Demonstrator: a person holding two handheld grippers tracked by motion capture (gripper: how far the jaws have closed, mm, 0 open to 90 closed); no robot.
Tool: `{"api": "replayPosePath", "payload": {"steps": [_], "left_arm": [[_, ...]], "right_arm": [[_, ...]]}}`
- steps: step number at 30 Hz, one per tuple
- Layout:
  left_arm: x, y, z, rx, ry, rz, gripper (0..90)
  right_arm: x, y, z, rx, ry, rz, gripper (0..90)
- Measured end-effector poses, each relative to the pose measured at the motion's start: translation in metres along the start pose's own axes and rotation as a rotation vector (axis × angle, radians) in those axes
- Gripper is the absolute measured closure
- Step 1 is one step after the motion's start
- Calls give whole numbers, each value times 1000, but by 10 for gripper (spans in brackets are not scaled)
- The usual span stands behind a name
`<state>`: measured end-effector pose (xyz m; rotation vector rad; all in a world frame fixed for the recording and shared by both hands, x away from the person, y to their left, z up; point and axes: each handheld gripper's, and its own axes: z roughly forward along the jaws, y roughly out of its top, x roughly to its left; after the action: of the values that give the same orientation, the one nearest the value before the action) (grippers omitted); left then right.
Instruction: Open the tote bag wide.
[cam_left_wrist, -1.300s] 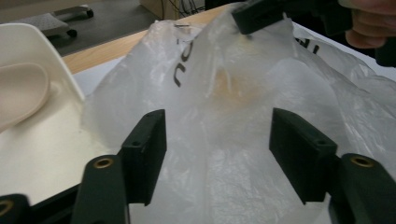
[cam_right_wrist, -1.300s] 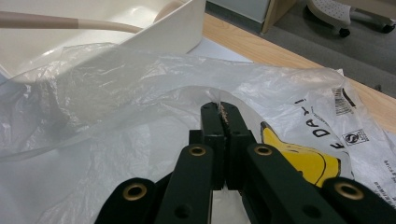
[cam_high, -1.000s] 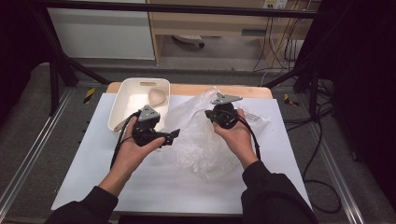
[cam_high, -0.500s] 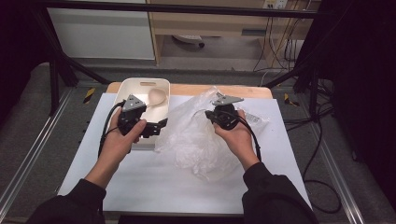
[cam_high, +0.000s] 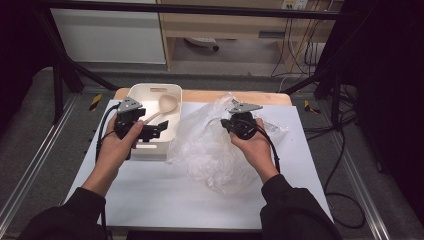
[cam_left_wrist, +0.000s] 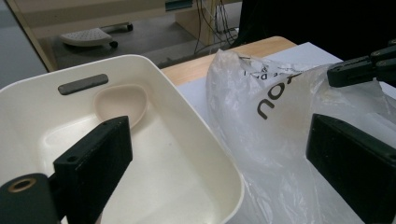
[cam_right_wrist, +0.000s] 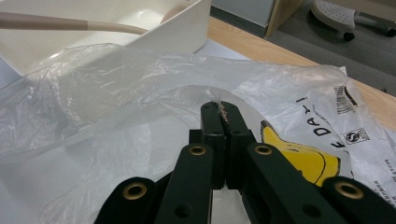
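On the bench (cam_high: 150, 190), the crumpled plastic bag (cam_high: 210, 150) lay in the middle and right, its left edge touching the right wall of the white tub (cam_high: 150, 92) at far left. Inside the tub a spoon (cam_high: 162, 107) lay with its bowl toward the far end and its handle running back toward the near left, so its long axis slanted across the tub rather than along it.

Your left gripper (cam_high: 152, 131) hovered over the tub's near half, just beside the handle and pointing right toward the bag; its jaws stood wide apart and held nothing. It was clearly the nearer of your two to the spoon. Your right gripper (cam_high: 231, 125) sat at the bag's far edge with its jaws closed together, pinching a fold of the film.

The left gripper view showed the spoon's bowl (cam_left_wrist: 120, 102) resting against the tub's far wall under a dark handle slot (cam_left_wrist: 83, 83), which the high view left faint. The right gripper view showed the pinched film (cam_right_wrist: 219, 106) between the jaw tips, and the spoon handle (cam_right_wrist: 60, 24) crossing above the tub rim at the far left.
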<state>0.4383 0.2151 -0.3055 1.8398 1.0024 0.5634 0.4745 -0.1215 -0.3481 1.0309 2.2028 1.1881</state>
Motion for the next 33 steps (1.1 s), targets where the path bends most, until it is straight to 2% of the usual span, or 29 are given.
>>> {"api": "replayPosePath", "payload": {"steps": [7, 10, 13, 33], "left_arm": [[14, 2, -4, 19, 28, 6, 63], [20, 3, -6, 18, 40, -3, 63], [26, 2, -8, 15, 38, -13, 62], [49, -5, -8, 38, 58, -28, 63]], "right_arm": [[0, -2, 1, 7, 5, -1, 900], [0, -3, 2, 10, 7, -3, 900], [0, -4, 2, 13, 8, 8, 900], [1, -8, 6, 30, 15, -5, 900]]}}
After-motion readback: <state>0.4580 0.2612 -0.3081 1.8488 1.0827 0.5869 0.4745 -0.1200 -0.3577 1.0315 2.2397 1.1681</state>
